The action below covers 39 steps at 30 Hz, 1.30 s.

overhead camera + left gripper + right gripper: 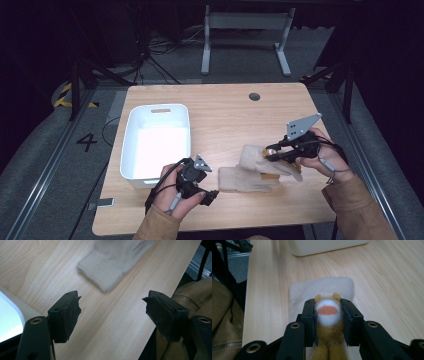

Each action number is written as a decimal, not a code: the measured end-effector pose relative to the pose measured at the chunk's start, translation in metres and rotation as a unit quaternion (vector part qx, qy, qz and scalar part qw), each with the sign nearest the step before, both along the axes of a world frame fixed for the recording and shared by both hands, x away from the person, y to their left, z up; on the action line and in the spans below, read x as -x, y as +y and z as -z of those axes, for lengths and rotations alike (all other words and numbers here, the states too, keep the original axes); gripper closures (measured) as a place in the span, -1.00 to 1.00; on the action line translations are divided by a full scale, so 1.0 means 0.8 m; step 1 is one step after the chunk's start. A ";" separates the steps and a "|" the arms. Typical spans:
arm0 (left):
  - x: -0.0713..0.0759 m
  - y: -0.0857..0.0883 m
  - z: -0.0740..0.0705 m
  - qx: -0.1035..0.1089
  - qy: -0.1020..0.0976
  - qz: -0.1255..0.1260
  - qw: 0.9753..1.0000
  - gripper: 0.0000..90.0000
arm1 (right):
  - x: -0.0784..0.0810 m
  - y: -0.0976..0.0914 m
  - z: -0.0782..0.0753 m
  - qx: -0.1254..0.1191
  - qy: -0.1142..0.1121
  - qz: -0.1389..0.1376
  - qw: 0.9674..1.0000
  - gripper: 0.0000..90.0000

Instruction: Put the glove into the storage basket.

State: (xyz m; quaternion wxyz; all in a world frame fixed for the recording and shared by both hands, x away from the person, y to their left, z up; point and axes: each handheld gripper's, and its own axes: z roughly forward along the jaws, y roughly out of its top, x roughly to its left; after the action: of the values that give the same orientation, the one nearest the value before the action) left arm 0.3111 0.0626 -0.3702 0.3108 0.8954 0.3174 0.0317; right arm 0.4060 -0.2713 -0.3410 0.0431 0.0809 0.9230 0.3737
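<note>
A beige knitted glove (245, 178) lies flat on the wooden table (225, 115), right of centre. My right gripper (271, 153) hovers over its far end, shut on a small tan plush toy (328, 315) with a white muzzle and an orange patch. In the right gripper view the toy's head sits squeezed between the two black jaws, with the glove (322, 288) beneath it. My left gripper (209, 182) rests near the front edge, just left of the glove's cuff (105, 267). In the left gripper view its jaws (112, 307) stand open over bare wood, short of the cuff.
A white plastic bin (131, 150) with a handle slot stands at the table's left, close to my left hand. A round cable hole (254, 96) sits near the far edge. A tan sleeve (192, 295) lies beyond the table's front edge.
</note>
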 end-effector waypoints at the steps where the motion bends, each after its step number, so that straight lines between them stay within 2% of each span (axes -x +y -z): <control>1: 0.000 0.000 0.000 0.000 0.000 0.000 1.000 -0.39 | 0.000 0.000 0.000 0.000 0.000 0.000 1.000 0.50; 2: 0.001 0.001 0.000 0.000 0.000 0.002 1.000 -0.38 | 0.000 0.008 0.004 0.001 0.003 -0.018 1.000 0.50; 4: 0.001 0.001 0.001 -0.001 0.000 0.002 1.000 -0.38 | 0.000 0.016 0.008 0.000 0.003 -0.037 0.999 0.50; 7: 0.001 0.001 0.001 -0.002 -0.001 -0.001 1.000 -0.39 | -0.001 0.024 0.014 0.002 0.006 -0.052 0.999 0.50; 8: 0.001 0.001 0.001 -0.002 -0.001 -0.003 1.000 -0.39 | -0.001 0.030 0.021 0.005 0.005 -0.066 0.998 0.50; 9: 0.001 0.001 0.001 -0.002 -0.001 -0.003 1.000 -0.39 | -0.001 0.030 0.021 0.005 0.005 -0.066 0.998 0.50; 11: 0.000 0.001 0.002 -0.002 -0.001 -0.004 1.000 -0.39 | 0.001 0.039 0.028 0.002 0.007 -0.086 0.996 0.50; 19: 0.001 0.000 0.002 -0.002 0.000 -0.002 1.000 -0.40 | 0.001 0.057 0.043 0.001 0.008 -0.112 0.994 0.50; 20: 0.001 0.001 0.002 -0.001 -0.001 -0.004 1.000 -0.40 | 0.002 0.062 0.049 0.010 0.004 -0.118 0.993 0.50; 24: 0.000 0.003 0.001 0.001 0.000 -0.006 1.000 -0.40 | -0.002 0.069 0.060 0.018 0.011 -0.115 0.993 0.49; 26: 0.000 0.003 0.001 0.000 0.000 -0.007 1.000 -0.40 | -0.003 0.071 0.066 0.030 0.013 -0.112 0.993 0.49; 34: 0.000 0.002 0.002 0.001 0.000 -0.006 1.000 -0.40 | -0.004 0.074 0.074 0.051 0.020 -0.094 0.994 0.46; 35: 0.000 0.002 0.002 0.001 0.000 -0.006 1.000 -0.40 | -0.005 0.076 0.079 0.060 0.021 -0.085 0.994 0.44; 38: 0.000 0.002 0.002 0.001 0.001 -0.005 1.000 -0.40 | -0.006 0.077 0.084 0.068 0.022 -0.082 0.994 0.41; 39: 0.000 0.001 0.002 0.001 0.001 -0.004 1.000 -0.40 | -0.006 0.078 0.087 0.075 0.021 -0.080 0.994 0.31</control>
State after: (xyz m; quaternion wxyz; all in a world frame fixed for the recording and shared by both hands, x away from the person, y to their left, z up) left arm 0.3115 0.0637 -0.3719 0.3109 0.8939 0.3213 0.0319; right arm 0.4108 -0.2087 -0.4106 0.0000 0.0113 0.9525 0.3044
